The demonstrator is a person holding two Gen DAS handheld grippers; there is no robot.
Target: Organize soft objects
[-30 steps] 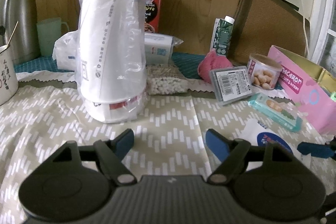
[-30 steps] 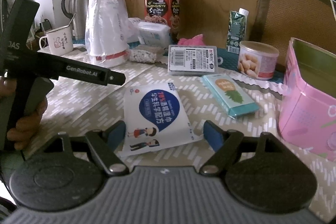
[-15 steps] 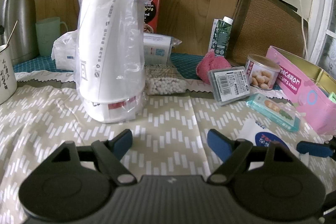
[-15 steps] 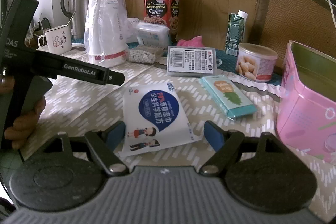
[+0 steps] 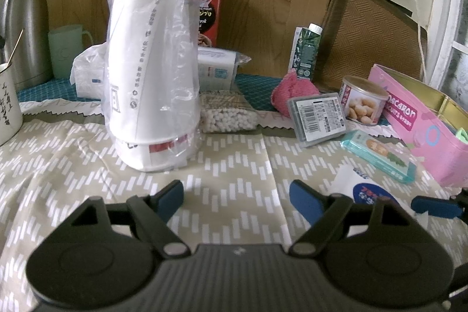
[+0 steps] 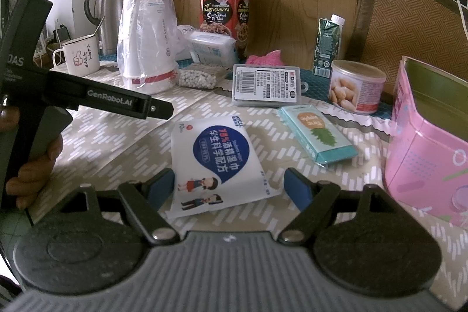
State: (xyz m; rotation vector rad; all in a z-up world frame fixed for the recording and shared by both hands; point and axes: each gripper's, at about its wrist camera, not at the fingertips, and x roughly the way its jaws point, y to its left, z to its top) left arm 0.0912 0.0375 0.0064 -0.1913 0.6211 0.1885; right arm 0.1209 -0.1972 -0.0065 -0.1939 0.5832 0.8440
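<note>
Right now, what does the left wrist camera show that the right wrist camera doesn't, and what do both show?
Only the left wrist view shows the pale green cup beside the steel flask, and the left gripper from behind, jaws open over bare tablecloth.

Only the right wrist view shows a hand holding that gripper's handle, and the right gripper, open around the white wipes pouch's near end.

Both show the bagged paper cups, cotton swabs, pink cloth and pink tin.

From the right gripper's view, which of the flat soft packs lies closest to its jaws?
The white wipes pack with the blue emblem, lying flat just ahead of the open right gripper. The teal pineapple pack lies farther back, to its right.
</note>
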